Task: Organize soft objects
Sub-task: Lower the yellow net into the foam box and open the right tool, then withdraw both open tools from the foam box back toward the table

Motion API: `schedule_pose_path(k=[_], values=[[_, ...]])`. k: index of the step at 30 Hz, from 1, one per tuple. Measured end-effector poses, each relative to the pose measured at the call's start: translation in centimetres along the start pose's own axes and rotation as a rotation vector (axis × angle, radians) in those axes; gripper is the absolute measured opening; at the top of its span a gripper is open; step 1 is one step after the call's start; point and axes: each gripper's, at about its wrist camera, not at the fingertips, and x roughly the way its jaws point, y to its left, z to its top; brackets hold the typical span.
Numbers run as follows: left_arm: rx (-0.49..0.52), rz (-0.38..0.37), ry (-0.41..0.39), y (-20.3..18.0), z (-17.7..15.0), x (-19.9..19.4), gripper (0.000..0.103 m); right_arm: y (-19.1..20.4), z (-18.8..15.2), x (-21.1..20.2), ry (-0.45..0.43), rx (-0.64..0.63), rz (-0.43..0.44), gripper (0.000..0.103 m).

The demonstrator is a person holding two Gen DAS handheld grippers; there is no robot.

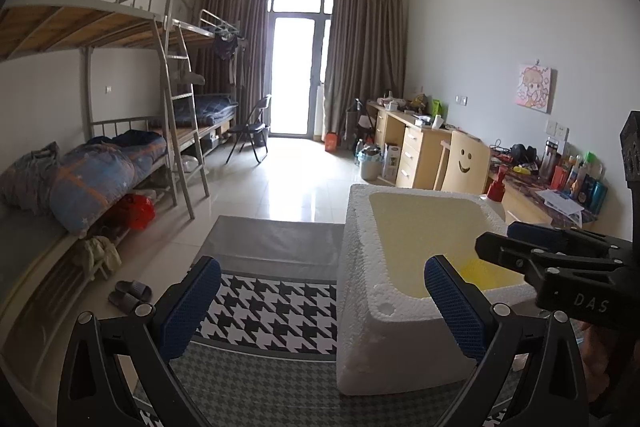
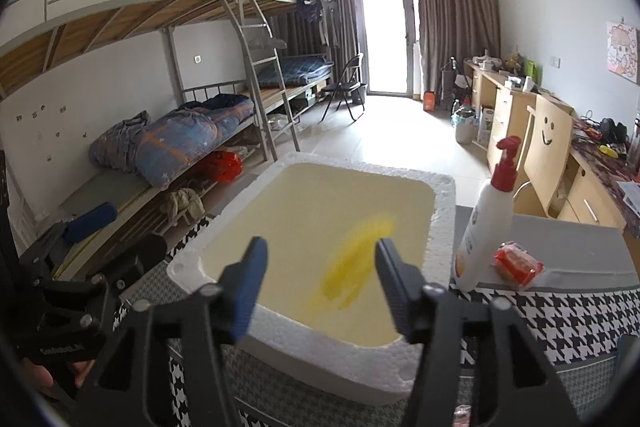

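A white foam box (image 2: 442,211) stands on the houndstooth table cloth (image 1: 272,307). A yellow soft object (image 2: 356,263), blurred by motion, is inside the box below my right gripper (image 2: 320,279), which is open and empty above the box's near edge. My left gripper (image 1: 320,307) is open and empty, to the left of the box (image 1: 360,267); its right finger overlaps the box's near rim. The right gripper (image 1: 552,259) shows over the box in the left wrist view, with a bit of the yellow object (image 1: 480,273) under it.
A white pump bottle with a red top (image 2: 486,223) and a red packet (image 2: 518,263) stand right of the box. Bunk beds (image 1: 100,163) line the left wall, desks and a chair (image 1: 464,163) the right. Slippers (image 1: 130,293) lie on the floor.
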Motion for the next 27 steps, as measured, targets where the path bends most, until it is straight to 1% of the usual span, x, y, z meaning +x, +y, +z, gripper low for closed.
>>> schedule_pose_path(k=[7, 9, 11, 14, 15, 18, 21, 27], values=[[0.001, -0.005, 0.005, 0.1, -0.1, -0.1, 0.102, -0.5, 0.1, -0.9, -0.015, 0.016, -0.005, 0.063], [0.002, -0.006, 0.001, 0.2, -0.1, -0.4, 0.102, -0.6, 0.1, -1.3, -0.019, 0.020, 0.000, 0.067], [0.007, -0.009, -0.002, 0.1, -0.1, -0.5, 0.102, -0.5, 0.0, -1.8, -0.032, 0.020, -0.002, 0.074], [0.008, -0.008, -0.003, -0.2, 0.0, -0.8, 0.102, -0.7, -0.1, -2.6, -0.055, 0.019, -0.008, 0.077], [0.010, -0.008, -0.002, -0.2, 0.0, -0.8, 0.102, -0.7, -0.1, -2.8, -0.063, 0.019, -0.009, 0.082], [0.012, -0.010, -0.005, -0.4, 0.1, -1.0, 0.102, -1.0, -0.3, -3.6, -0.092, 0.033, -0.016, 0.090], [0.019, -0.014, -0.008, -0.8, 0.1, -1.3, 0.102, -1.4, -0.4, -4.2, -0.106, 0.047, -0.020, 0.093], [0.029, -0.034, -0.014, -1.8, 0.0, -1.9, 0.102, -1.8, -0.7, -5.1, -0.123, 0.056, -0.026, 0.094]])
